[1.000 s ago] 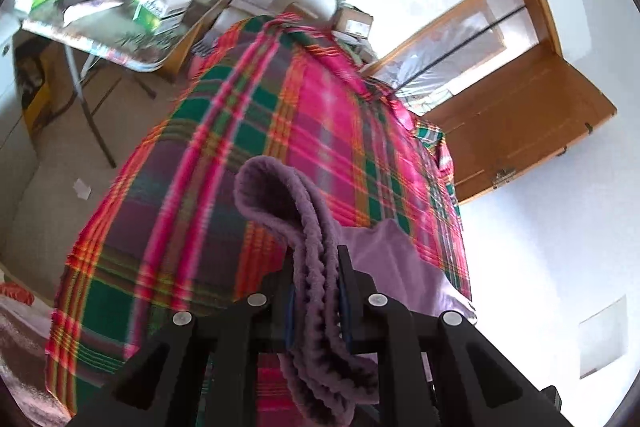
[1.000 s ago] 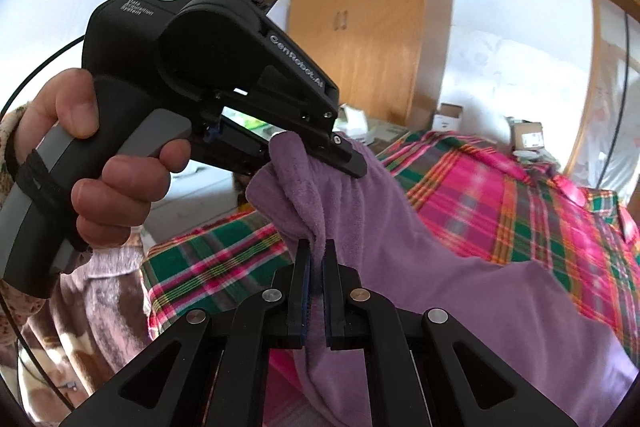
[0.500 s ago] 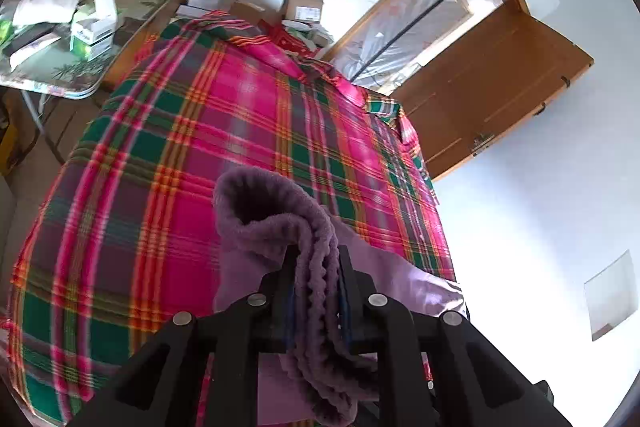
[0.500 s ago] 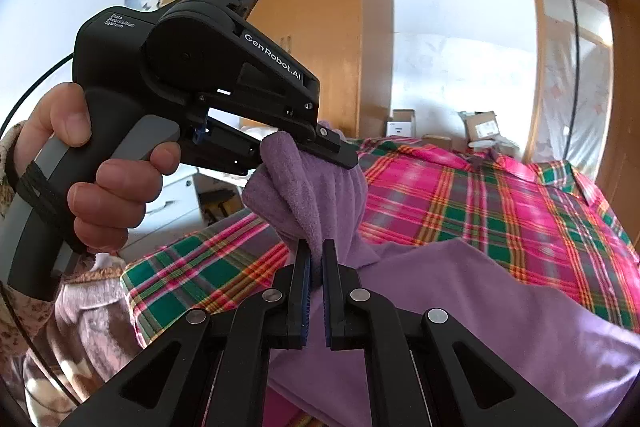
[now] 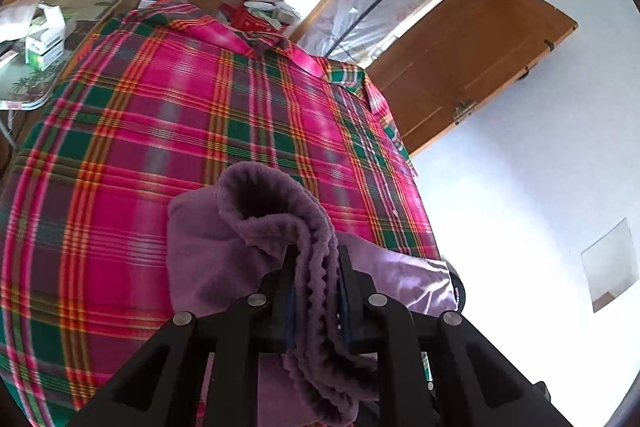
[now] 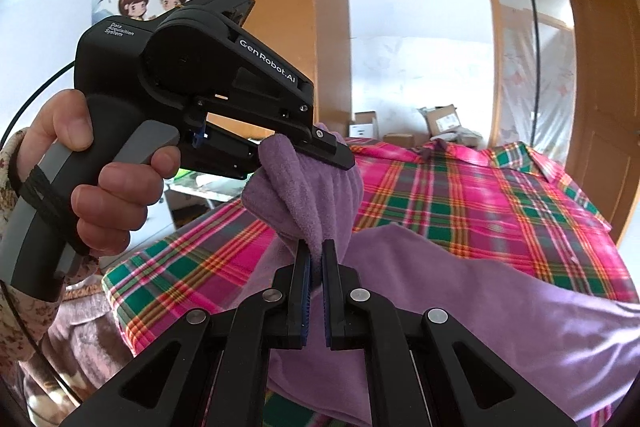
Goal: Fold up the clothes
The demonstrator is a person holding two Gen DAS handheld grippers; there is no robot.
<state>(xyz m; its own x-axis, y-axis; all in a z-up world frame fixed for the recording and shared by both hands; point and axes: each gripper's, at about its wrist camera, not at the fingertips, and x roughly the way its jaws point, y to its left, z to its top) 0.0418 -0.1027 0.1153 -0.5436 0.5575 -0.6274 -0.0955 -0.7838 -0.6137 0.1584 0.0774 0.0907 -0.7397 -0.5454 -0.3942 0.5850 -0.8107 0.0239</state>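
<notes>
Both grippers, left gripper (image 5: 318,267) and right gripper (image 6: 314,255), pinch the purple garment (image 6: 460,291).

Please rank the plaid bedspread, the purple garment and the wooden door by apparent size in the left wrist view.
1. plaid bedspread
2. purple garment and wooden door: look alike in size, and the garment is much nearer the camera, so I leave them unranked.

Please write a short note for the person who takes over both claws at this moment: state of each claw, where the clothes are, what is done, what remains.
Left claw: shut on a bunched edge of the purple garment.
Right claw: shut on the same garment, just below the left claw's grip.
Garment: the gripped edge is lifted; the rest lies on the plaid bedcover.
Done: one edge gathered and raised by both claws.
Left: no finished fold is visible; lay the edge over, flatten, complete the folds.
</notes>
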